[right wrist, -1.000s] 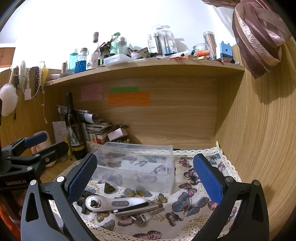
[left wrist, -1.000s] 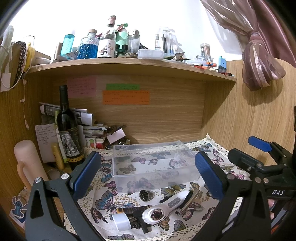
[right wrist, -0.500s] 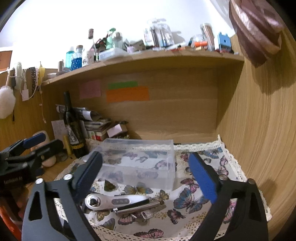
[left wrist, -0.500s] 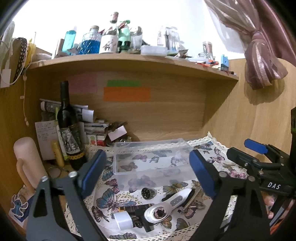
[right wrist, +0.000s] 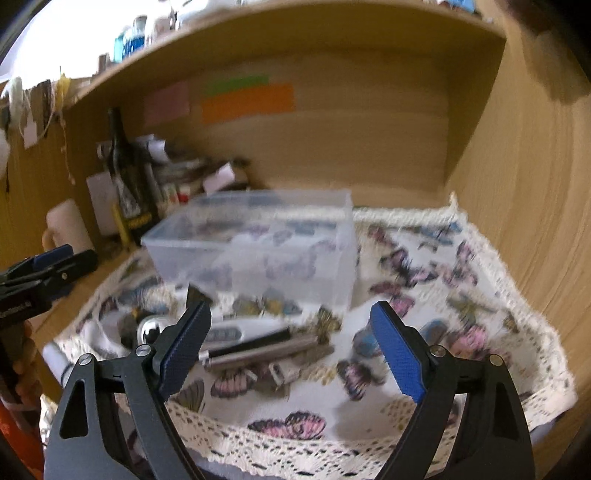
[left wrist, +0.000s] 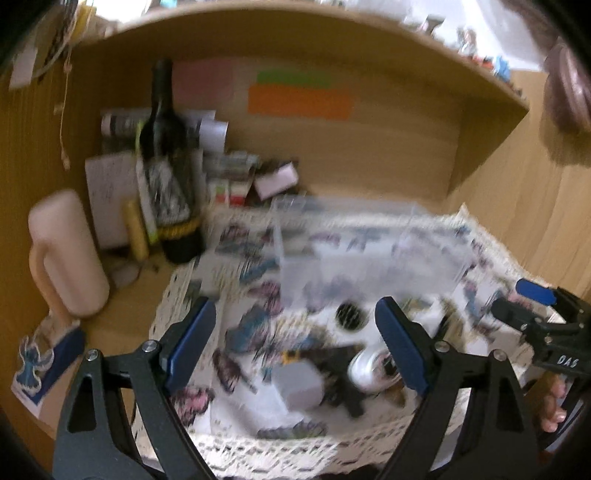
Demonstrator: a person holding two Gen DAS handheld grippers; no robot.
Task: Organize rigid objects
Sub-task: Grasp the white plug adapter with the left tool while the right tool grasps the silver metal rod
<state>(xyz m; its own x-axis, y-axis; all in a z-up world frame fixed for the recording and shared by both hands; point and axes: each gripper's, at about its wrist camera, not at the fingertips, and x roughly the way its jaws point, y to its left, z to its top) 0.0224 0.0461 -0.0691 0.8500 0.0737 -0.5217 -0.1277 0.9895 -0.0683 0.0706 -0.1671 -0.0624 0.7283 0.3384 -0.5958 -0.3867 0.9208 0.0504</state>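
Observation:
A clear plastic bin [left wrist: 354,236] [right wrist: 255,243] stands on the butterfly cloth. In front of it lies a pile of small rigid items: a white rotary tool [left wrist: 369,365] [right wrist: 229,332], a dark metal rod [right wrist: 258,350], a white block [left wrist: 299,380], a round black cap [left wrist: 349,315] and some keys [right wrist: 280,373]. My left gripper [left wrist: 295,347] is open and empty, low over the pile. My right gripper [right wrist: 291,347] is open and empty, just above the rod. Both views are motion-blurred.
A dark wine bottle [left wrist: 168,170] and a pink jug [left wrist: 64,254] stand at the left by stacked papers and boxes [left wrist: 236,177]. The wooden shelf [right wrist: 295,33] overhangs. The side wall [right wrist: 535,192] is close on the right. The cloth's lace edge [right wrist: 314,439] hangs at the front.
Both grippers have tilted down and moved closer to the pile on the cloth. Both stay open and empty.

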